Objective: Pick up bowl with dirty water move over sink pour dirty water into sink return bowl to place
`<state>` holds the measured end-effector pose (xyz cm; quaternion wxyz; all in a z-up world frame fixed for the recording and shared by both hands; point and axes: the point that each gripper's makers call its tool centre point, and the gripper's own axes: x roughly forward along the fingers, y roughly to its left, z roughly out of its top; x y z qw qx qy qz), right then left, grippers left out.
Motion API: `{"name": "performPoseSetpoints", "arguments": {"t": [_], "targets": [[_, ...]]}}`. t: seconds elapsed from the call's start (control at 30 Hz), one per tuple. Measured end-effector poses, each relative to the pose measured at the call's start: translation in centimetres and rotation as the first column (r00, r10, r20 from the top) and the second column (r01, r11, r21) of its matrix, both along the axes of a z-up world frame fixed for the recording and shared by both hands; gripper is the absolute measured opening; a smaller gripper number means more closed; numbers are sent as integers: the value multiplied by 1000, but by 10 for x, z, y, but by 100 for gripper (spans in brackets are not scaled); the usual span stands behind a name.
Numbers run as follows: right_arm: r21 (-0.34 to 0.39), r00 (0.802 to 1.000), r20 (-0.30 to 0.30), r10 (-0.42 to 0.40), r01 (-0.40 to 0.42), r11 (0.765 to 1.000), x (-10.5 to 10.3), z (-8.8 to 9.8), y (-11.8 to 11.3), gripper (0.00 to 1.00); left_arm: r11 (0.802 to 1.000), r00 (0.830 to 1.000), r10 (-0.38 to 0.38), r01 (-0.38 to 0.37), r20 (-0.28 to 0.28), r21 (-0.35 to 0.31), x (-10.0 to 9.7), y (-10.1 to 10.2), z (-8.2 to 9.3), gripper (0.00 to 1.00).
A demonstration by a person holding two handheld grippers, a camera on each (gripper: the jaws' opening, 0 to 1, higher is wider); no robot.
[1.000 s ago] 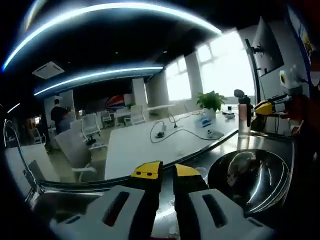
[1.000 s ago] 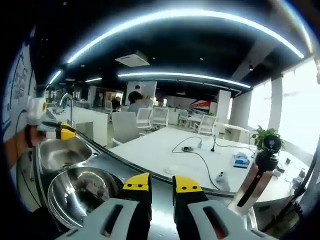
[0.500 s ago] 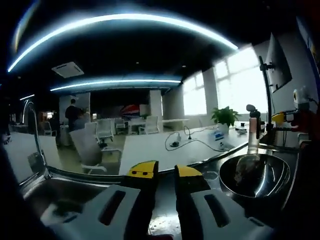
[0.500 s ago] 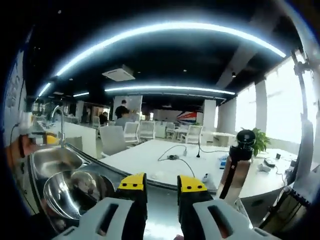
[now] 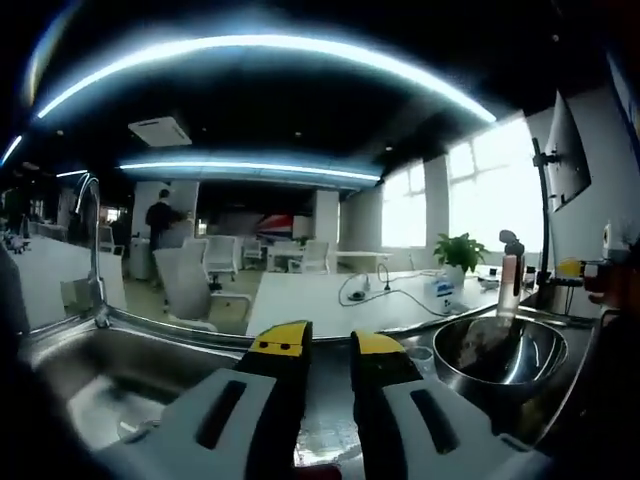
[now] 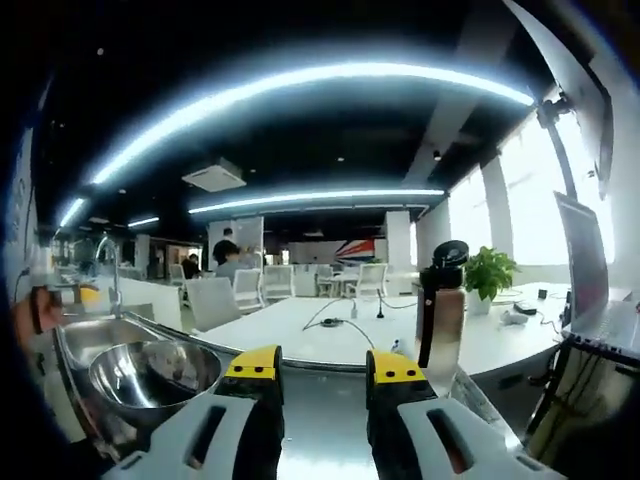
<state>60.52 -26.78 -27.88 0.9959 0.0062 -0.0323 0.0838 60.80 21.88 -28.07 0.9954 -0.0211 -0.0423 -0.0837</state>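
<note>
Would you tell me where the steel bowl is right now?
The steel bowl sits on the counter at the right of the left gripper view, beside the sink; in the right gripper view it lies lower left.

The left gripper (image 5: pixel 326 345) at the bottom centre of the left gripper view has two pale grey fingers (image 5: pixel 245 415) with yellow tips and black inner faces. Each finger carries a dark oblong slot. The right gripper (image 6: pixel 324 362) at the bottom centre of the right gripper view looks the same: grey fingers (image 6: pixel 215 440), yellow tips, dark slots.
</note>
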Motion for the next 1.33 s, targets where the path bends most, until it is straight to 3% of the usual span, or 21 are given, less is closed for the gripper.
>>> {"name": "performPoseSetpoints", "arguments": {"t": [0.67, 1.0, 1.33], "targets": [[41, 1000, -12, 17, -17, 999, -1, -22, 8, 29, 1000, 1000, -1, 1, -19, -28, -6, -3, -14, 14], [38, 1000, 4, 2, -3, 999, -2, -11, -3, 30, 1000, 1000, 26, -26, -5, -4, -4, 8, -10, 15], [56, 1000, 4, -14, 14, 998, -4, -17, -9, 30, 998, 998, 59, -59, 19, 6, -12, 21, -9, 20]]}}
